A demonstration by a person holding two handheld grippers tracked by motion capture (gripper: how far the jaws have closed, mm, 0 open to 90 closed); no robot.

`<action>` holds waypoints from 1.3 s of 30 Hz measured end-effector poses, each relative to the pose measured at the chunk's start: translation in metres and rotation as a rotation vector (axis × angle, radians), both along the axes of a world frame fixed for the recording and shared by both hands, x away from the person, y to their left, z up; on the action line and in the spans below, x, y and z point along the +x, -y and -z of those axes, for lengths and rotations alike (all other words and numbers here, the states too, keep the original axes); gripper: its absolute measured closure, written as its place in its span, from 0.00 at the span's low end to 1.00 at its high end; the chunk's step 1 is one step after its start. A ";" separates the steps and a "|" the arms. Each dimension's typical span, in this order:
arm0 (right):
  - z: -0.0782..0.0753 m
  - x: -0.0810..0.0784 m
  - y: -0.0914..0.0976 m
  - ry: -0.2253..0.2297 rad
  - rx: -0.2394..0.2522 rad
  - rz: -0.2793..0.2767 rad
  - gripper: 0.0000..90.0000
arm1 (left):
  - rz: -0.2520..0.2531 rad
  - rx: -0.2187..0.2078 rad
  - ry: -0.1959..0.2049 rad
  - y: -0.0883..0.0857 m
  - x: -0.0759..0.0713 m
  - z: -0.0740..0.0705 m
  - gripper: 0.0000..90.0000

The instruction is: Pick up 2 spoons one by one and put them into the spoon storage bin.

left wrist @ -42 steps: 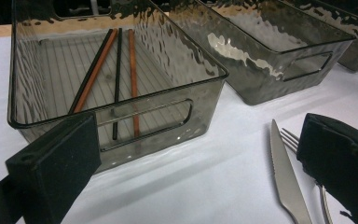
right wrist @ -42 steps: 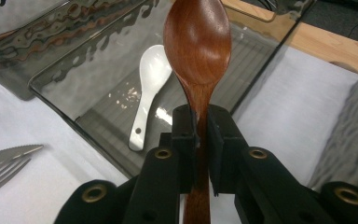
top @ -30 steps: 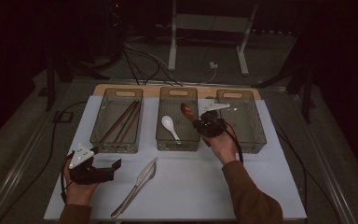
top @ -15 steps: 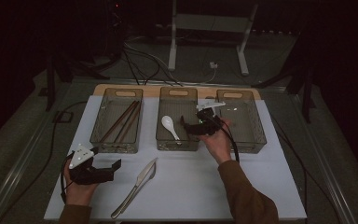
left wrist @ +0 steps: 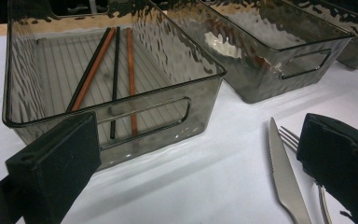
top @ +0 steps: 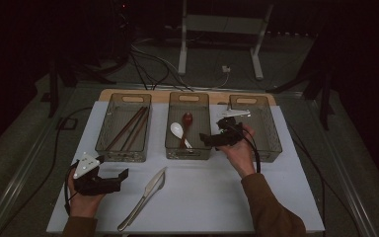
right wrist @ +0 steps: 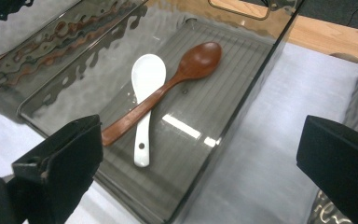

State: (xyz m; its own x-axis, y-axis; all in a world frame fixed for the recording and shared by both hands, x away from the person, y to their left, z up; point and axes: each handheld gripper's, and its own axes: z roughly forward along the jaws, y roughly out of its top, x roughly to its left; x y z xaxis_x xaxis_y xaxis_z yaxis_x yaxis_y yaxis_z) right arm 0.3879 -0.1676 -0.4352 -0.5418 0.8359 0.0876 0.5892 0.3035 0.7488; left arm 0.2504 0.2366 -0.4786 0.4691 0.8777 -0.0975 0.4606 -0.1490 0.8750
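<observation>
The right gripper (top: 208, 140) hangs over the right wall of the middle bin (top: 187, 152), and its fingers (right wrist: 60, 163) have just been opening; they now stand wide apart with nothing between them. The brown wooden spoon (right wrist: 168, 86) lies inside the middle bin, its bowl toward the far end, and its handle crosses over the white spoon (right wrist: 145, 100), touching it. In the high view this bin stands between the left bin (top: 123, 154) and the right bin (top: 271, 143), all three in a row along the far edge of the worktop (top: 217, 197). The left bin contains chopsticks (left wrist: 98, 65), brown and black. The left gripper (top: 121, 177) rests near the front left corner of the worktop, its fingers (left wrist: 56, 163) also open and empty. Just beside it, toward the front edge, a knife (left wrist: 284, 177) lies on the worktop with a fork (left wrist: 291, 137) partly hidden behind the finger.
</observation>
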 end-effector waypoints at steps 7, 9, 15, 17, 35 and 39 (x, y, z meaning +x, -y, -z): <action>0.001 -0.008 0.012 0.005 0.013 -0.007 0.01 | 0.000 0.001 0.000 0.001 0.000 0.000 0.01; 0.000 -0.009 0.014 0.005 0.021 -0.008 0.01 | -0.001 0.000 0.000 0.001 0.000 0.000 0.01; -0.002 -0.017 0.023 0.015 0.032 -0.011 0.01 | -0.003 -0.001 0.002 0.000 -0.001 0.000 0.01; -0.002 -0.019 0.026 0.022 0.039 -0.009 0.01 | -0.004 0.000 0.000 0.000 -0.001 0.000 0.01; 0.000 -0.038 0.050 0.068 0.067 -0.044 0.01 | 0.003 0.003 0.000 0.002 0.000 0.000 0.01; 0.005 -0.043 0.059 0.066 0.069 -0.032 0.01 | 0.002 0.002 -0.001 0.003 0.000 0.000 0.01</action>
